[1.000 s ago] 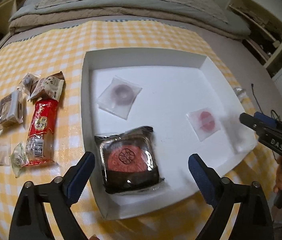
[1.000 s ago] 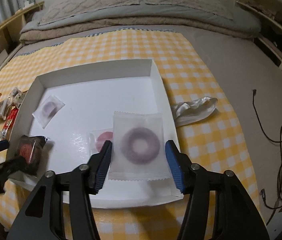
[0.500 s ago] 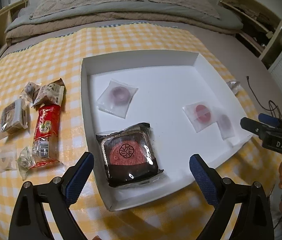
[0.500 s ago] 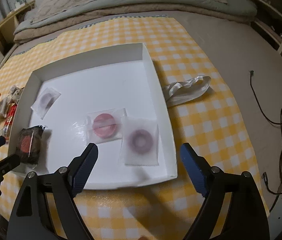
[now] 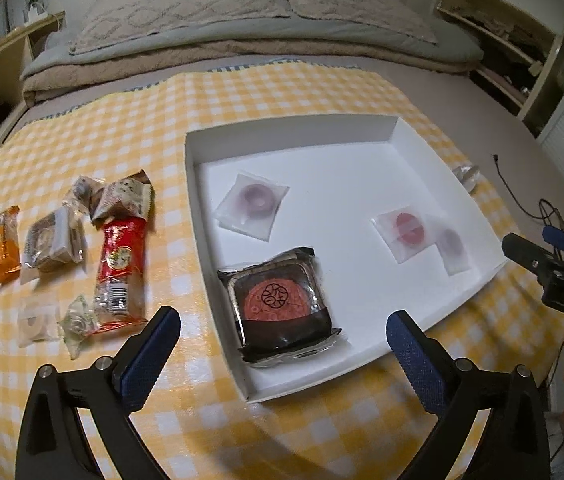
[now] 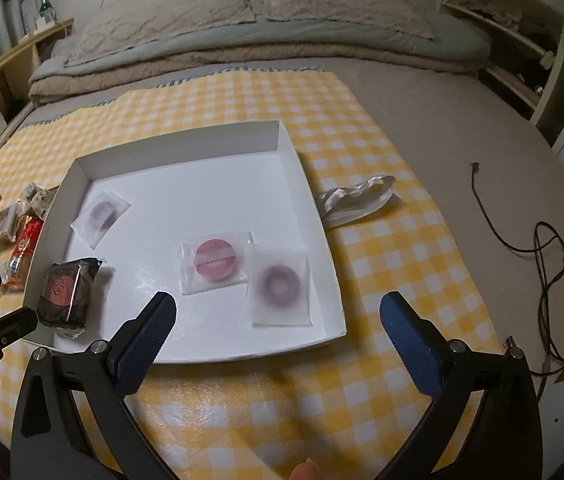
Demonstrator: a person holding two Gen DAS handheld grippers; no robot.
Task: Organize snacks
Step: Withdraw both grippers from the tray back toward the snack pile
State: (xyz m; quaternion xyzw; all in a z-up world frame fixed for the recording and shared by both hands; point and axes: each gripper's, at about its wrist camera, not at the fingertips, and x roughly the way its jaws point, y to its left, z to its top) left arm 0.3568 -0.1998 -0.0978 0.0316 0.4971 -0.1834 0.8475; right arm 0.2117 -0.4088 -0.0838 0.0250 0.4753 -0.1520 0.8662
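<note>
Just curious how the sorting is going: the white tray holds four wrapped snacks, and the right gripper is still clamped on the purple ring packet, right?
Not quite. The white tray does hold four wrapped snacks, but the right gripper is open and empty. The purple ring packet lies flat in the tray beside the red ring packet, as the right wrist view shows.

Bare floor is lying open across the white tray's far half; four packets are crowding its near side.
</note>
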